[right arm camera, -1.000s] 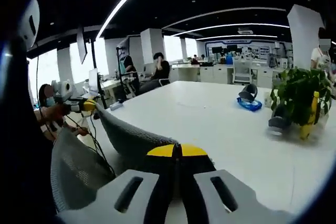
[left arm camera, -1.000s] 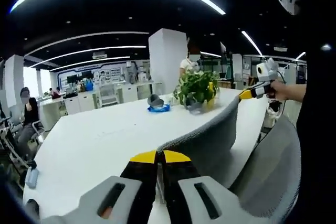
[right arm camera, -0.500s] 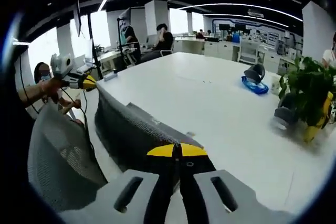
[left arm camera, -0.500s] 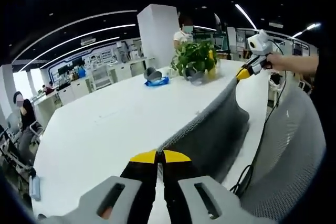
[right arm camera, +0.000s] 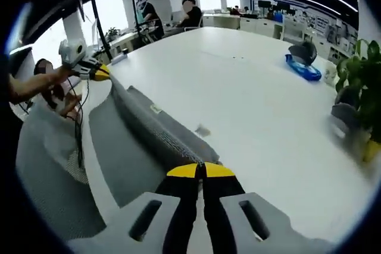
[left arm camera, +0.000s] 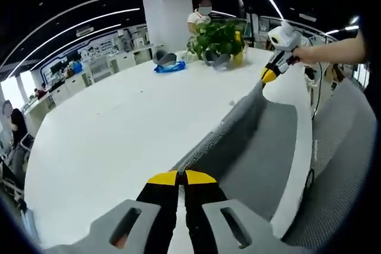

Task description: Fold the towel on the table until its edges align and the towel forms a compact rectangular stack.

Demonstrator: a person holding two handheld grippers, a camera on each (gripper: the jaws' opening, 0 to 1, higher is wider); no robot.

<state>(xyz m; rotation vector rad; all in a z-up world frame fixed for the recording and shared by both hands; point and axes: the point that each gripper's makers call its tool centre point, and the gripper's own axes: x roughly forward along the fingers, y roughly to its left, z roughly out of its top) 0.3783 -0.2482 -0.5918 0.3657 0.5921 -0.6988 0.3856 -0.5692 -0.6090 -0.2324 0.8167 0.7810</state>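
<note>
Left gripper view: my left gripper (left arm camera: 181, 178) and right gripper (right arm camera: 200, 171) each pinch a towel (left arm camera: 250, 141) corner, jaws closed, mid-fold; next I lay that edge across the table (left arm camera: 119, 123).

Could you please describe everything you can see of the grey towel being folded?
The grey woven towel looks like a textured, waffle-like cloth. It is stretched taut between the left hand-held gripper and the right hand-held gripper, each shut on a corner of one edge. That edge runs as a raised ridge above the white table, while the rest of the cloth drapes down towards the person, lying across the table's near edge. A small pale label shows along the lifted edge in the right gripper view.
</note>
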